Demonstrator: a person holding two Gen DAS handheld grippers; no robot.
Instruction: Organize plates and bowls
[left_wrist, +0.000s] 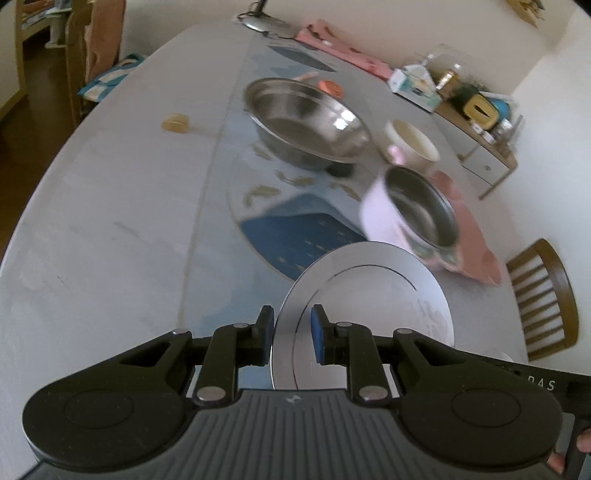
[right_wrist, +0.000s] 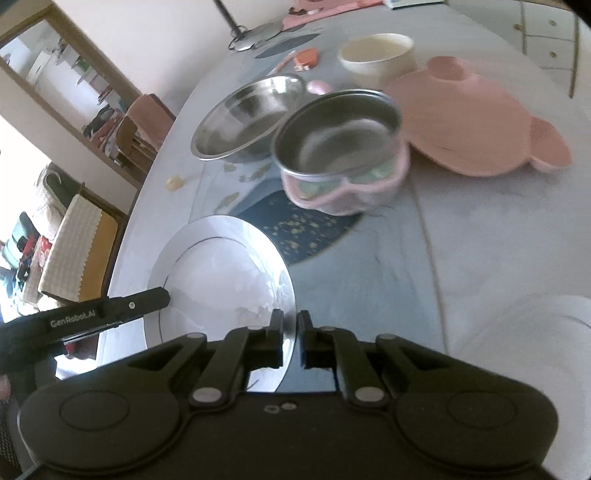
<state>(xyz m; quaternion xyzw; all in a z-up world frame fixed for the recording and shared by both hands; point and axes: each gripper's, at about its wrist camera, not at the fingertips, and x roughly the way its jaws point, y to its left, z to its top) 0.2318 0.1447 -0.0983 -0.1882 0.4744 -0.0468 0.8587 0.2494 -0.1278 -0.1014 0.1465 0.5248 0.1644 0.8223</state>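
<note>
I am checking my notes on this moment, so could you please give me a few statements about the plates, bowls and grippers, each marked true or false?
1. Both grippers grip the white plate by its rim. True: the left gripper and the right gripper each have it between the fingers.
2. The large steel bowl holds food. False: it is empty.
3. The pink-sided bowl has a steel inside. True.
4. The cream bowl sits on the pink plate. False: it stands on the table beside it.
</note>
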